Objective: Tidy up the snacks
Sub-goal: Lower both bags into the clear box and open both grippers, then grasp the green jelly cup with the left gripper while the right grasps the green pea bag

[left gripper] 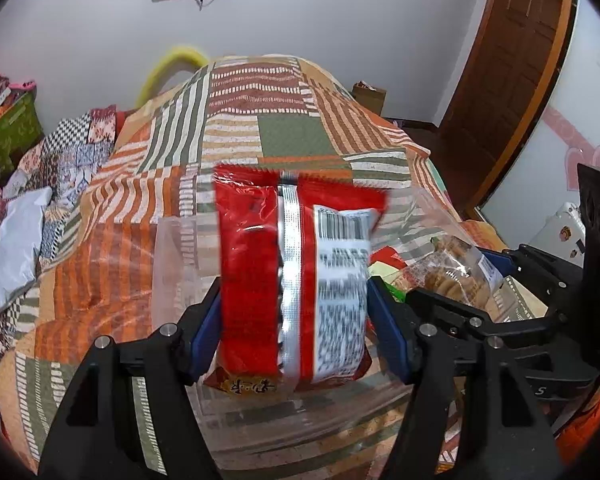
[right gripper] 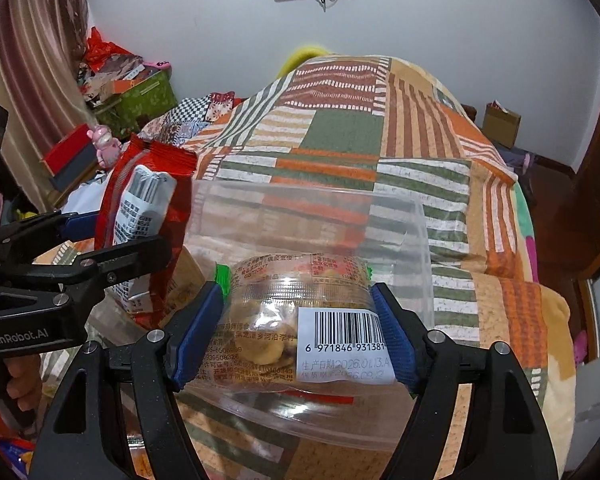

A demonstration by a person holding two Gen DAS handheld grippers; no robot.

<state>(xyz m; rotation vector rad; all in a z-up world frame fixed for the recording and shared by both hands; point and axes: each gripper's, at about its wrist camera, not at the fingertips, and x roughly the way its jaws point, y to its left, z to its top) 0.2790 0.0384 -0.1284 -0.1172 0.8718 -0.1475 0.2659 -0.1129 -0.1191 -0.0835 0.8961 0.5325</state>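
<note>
My left gripper [left gripper: 294,312] is shut on a red snack packet [left gripper: 260,272] with a silver seam and a barcode label, held upright above a clear plastic bin [left gripper: 172,264]. In the right wrist view the red packet [right gripper: 180,216] and the left gripper [right gripper: 112,240] show at the left. My right gripper [right gripper: 300,320] is shut on a clear packet of biscuits [right gripper: 268,320] with a white barcode label, held over the clear bin [right gripper: 400,248]. In the left wrist view the biscuit packet [left gripper: 452,272] and right gripper [left gripper: 434,276] show at the right.
The bin sits on a bed with an orange, green and white striped patchwork blanket [left gripper: 260,128]. Green boxes and clutter [right gripper: 140,96] stand at the far left by a curtain. More snack packets [left gripper: 388,264] lie at the right. A brown door [left gripper: 512,60] is at the right.
</note>
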